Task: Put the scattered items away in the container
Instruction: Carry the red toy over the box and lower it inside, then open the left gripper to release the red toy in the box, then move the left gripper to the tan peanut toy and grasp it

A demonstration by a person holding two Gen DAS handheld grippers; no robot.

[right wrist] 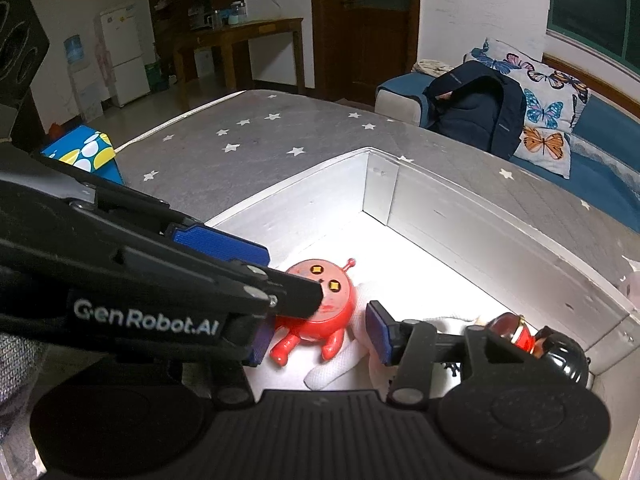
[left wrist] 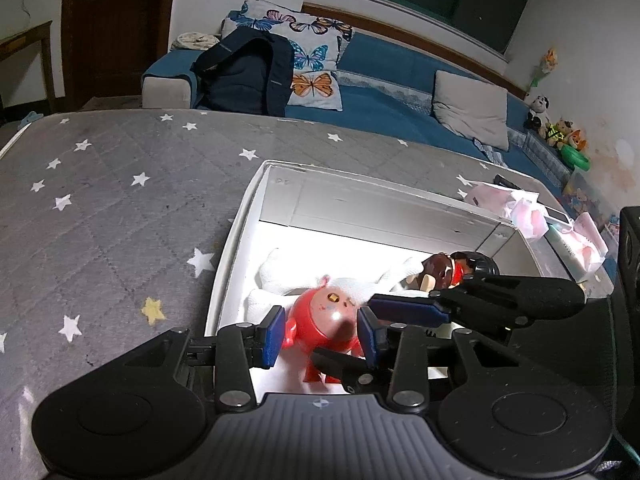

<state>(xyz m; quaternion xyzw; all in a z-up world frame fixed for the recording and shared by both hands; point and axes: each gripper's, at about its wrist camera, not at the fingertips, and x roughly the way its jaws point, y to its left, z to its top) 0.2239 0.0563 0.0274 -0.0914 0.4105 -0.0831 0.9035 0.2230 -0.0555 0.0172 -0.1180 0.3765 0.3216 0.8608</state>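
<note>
1. A white box [left wrist: 256,200] sits on a grey bed cover with white stars [left wrist: 120,184]. The box is open on top and its floor is very bright.
2. A red toy [left wrist: 324,320] lies inside the box, near the box wall closest to both cameras. It is round, with two gold eyes, small feelers on top, and little arms and legs.
3. The red toy rests on a white cloth [left wrist: 272,276] that is spread over the box floor.
4. A doll [left wrist: 440,272] with brown hair and a black hat lies in the box too, to the right of the red toy.
5. The left gripper [left wrist: 320,334] reaches into the box. Its blue jaws stand one on each side of the red toy. They are spread apart and do not squeeze the toy.
6. The right gripper [right wrist: 318,334] also reaches into the box, over the red toy. Its jaws are let go and hold nothing. One blue jaw is just to the right of the toy, over the white cloth. The other is mostly hidden behind the left gripper.
7. In the right wrist view the left gripper crosses in front of the red toy and covers part of it.
8. Pink bags [left wrist: 532,216] lie just past the right wall of the box.
9. Beyond the box is a blue sofa [left wrist: 400,64] with butterfly pillows [left wrist: 308,56] and a dark backpack [left wrist: 248,72].
</note>
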